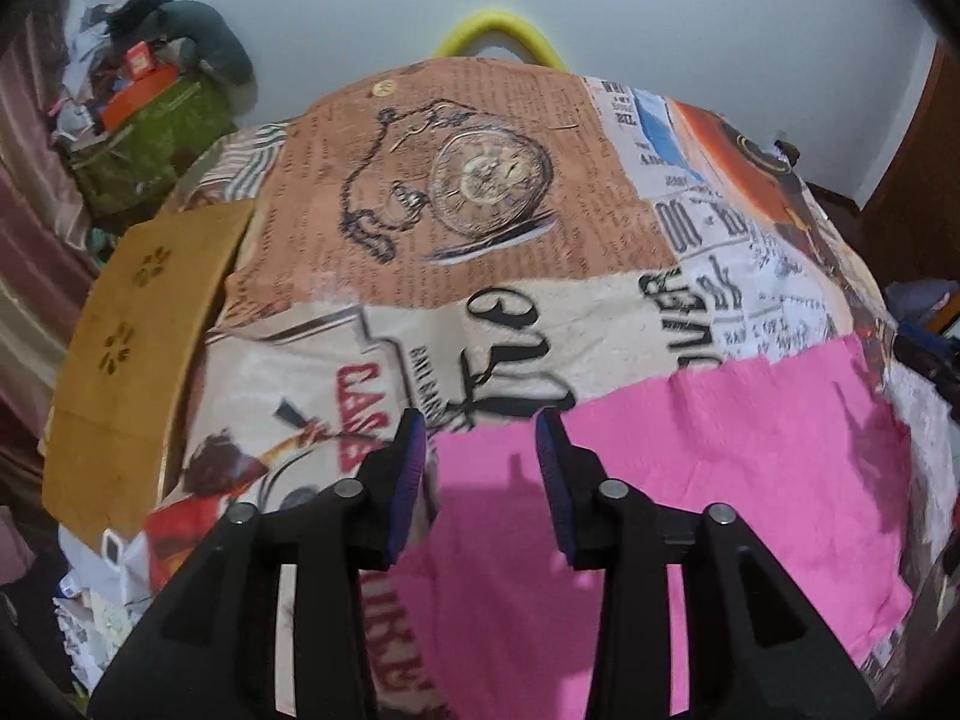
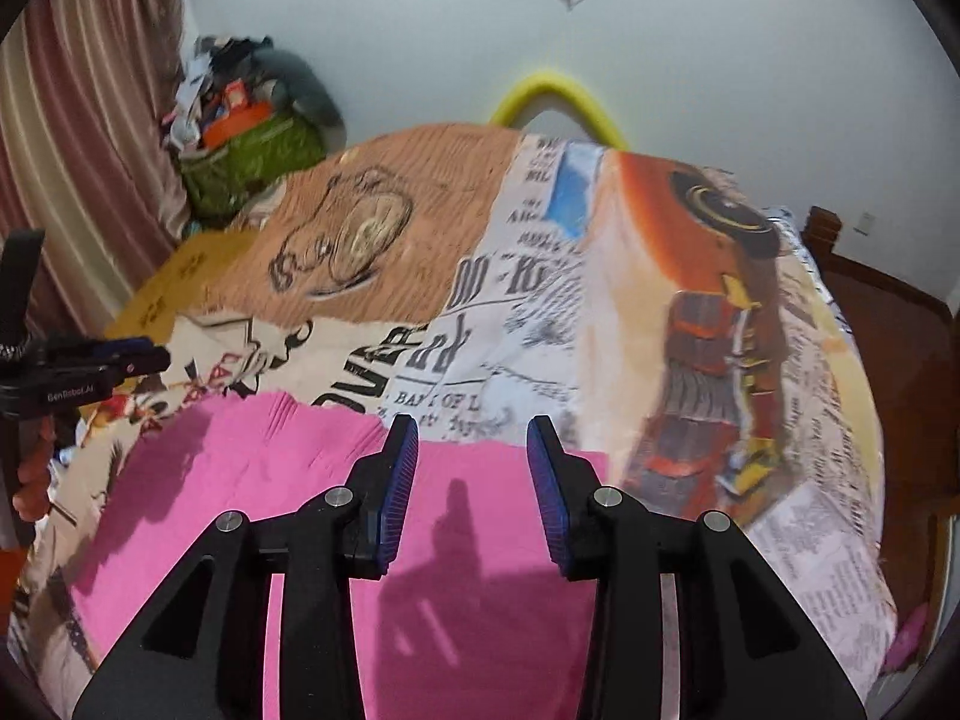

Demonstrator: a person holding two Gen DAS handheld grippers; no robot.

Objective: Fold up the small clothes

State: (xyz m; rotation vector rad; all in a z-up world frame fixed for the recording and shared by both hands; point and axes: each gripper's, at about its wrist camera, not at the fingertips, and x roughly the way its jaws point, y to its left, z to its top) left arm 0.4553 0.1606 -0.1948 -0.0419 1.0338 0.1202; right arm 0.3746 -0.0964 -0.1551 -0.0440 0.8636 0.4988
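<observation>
A flat pink cloth garment [image 1: 690,480] lies spread on the bed's printed collage-pattern sheet [image 1: 480,228], near the front edge, with its far hem running across both wrist views. The left gripper [image 1: 480,438] hangs over the garment's left edge, jaws spread with nothing between the blue ribbed pads [image 1: 408,480]. The right gripper [image 2: 471,450] hangs over the garment's far right part, jaws likewise parted and empty. The fabric looks thin, light and limp, so it will likely sag and crease when lifted, and may drag on the sheet. The best hold seems to be a pinch at the two far corners or along one edge, taken through all layers, so it folds evenly
</observation>
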